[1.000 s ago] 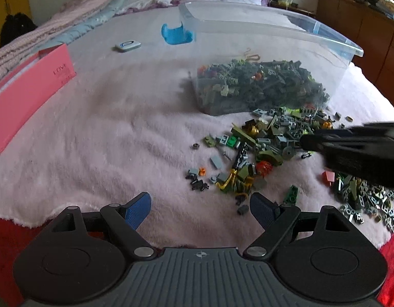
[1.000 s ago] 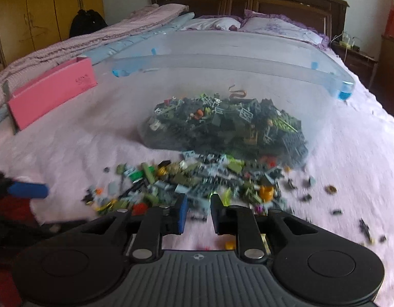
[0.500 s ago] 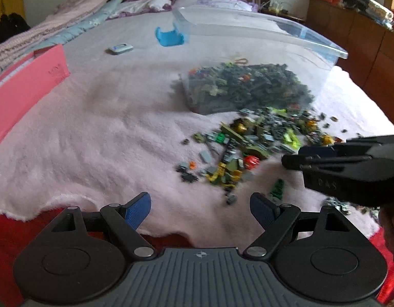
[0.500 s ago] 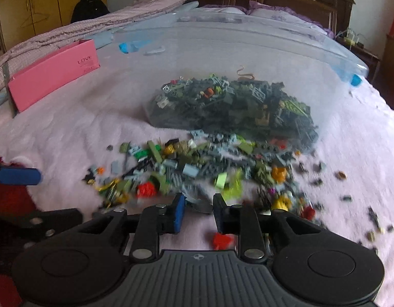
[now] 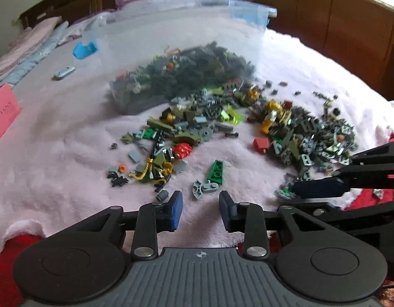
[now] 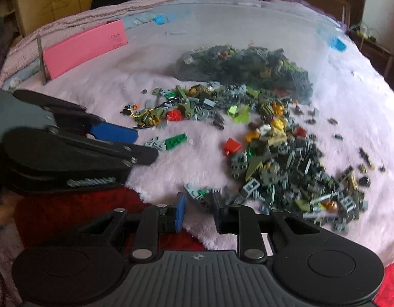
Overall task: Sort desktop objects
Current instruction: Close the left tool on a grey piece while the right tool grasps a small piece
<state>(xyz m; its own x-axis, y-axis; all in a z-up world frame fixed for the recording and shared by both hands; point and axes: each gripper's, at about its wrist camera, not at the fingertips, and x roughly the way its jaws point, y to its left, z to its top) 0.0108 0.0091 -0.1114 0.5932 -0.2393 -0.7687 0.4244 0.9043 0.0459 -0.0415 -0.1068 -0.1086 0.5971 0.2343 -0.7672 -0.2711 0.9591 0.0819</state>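
Before left hand-held gripper (image 5: 201, 206), parted: grey brick (image 5: 203, 188), untouched.

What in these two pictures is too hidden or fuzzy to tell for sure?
- Left view: the bricks inside the clear bin blur into one dark mass behind its cloudy wall.
- Left view: the pink box is cut off by the left edge.
- Right view: the small grey and green pieces just ahead of the right gripper are blurred, so contact cannot be told.

bricks (image 5: 222, 128): small, mixed colours, scattered on blanket | bin (image 5: 186, 48): clear, part-filled
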